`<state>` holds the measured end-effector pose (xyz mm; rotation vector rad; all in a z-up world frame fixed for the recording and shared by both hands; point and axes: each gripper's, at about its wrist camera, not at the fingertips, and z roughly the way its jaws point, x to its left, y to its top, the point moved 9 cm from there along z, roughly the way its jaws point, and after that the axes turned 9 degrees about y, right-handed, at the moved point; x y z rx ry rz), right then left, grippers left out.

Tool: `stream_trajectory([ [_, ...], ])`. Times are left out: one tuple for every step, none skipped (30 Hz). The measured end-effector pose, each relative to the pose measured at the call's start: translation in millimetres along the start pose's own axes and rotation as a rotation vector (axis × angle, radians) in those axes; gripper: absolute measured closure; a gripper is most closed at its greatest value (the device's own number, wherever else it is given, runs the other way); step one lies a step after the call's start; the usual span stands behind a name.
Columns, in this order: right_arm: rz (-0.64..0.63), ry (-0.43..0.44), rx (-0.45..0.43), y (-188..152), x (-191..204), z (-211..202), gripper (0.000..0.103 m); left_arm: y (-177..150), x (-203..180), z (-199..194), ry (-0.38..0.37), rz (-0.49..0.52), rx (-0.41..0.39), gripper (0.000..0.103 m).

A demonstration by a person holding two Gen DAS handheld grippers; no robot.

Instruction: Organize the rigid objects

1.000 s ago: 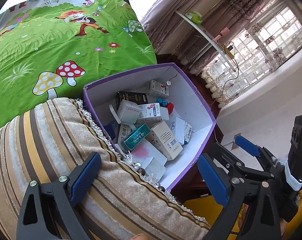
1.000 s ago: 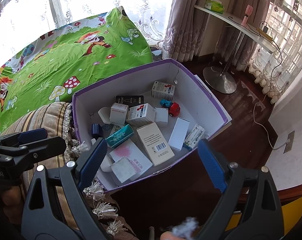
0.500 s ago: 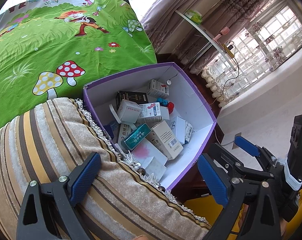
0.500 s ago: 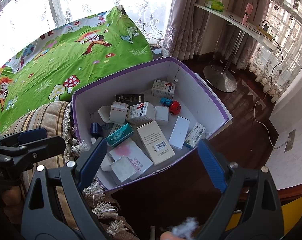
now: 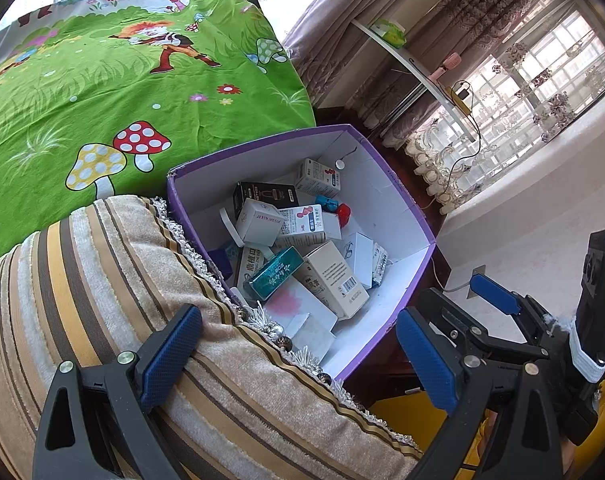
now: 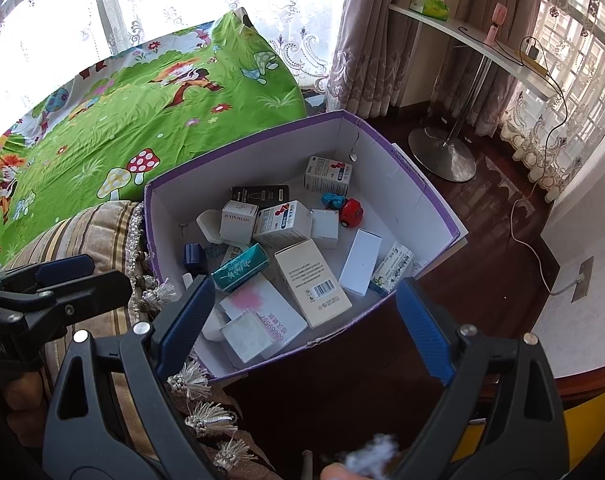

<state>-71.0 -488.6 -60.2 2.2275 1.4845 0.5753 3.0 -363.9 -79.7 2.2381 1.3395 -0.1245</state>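
Right gripper (image 6: 304, 326): jaws wide apart, empty, hovering over the purple box's (image 6: 416, 178) near edge.
Left gripper (image 5: 298, 354): spread wide, empty, above the striped cushion (image 5: 102, 280).
Beige barcode carton (image 6: 312, 282): inside the box, at 12 o'clock from the right fingers, lying flat.
Carton axis: 11 to 5 o'clock.

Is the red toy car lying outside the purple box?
No. The red toy car sits inside the purple box, beside a small blue toy near the far wall.
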Motion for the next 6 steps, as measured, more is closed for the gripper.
stream_trajectory([
  [0.0, 0.001, 0.001, -0.6, 0.2, 0.1, 0.01, -0.4, -0.1, 1.2, 0.006, 0.006, 0.0, 0.004],
  [0.0, 0.003, 0.001, -1.2, 0.4, 0.1, 0.01, -0.7, -0.3, 2.1, 0.011, 0.013, 0.001, 0.004],
  [0.002, 0.004, 0.001, -1.7, 0.6, 0.2, 0.01, -1.0, -0.6, 2.9, 0.013, 0.019, 0.002, 0.003],
  [0.004, 0.006, 0.0, -1.9, 0.5, -0.2, 0.01, -1.0, -1.1, 3.0, 0.012, 0.024, 0.003, 0.002],
  [0.006, 0.007, 0.001, -1.9, 0.3, 0.0, 0.01, -0.9, -1.8, 2.8, 0.002, 0.028, 0.003, 0.001],
  [0.007, 0.008, 0.001, -1.8, 0.6, -0.1, 0.01, -0.6, -2.7, 2.0, -0.009, 0.028, 0.005, 0.0],
])
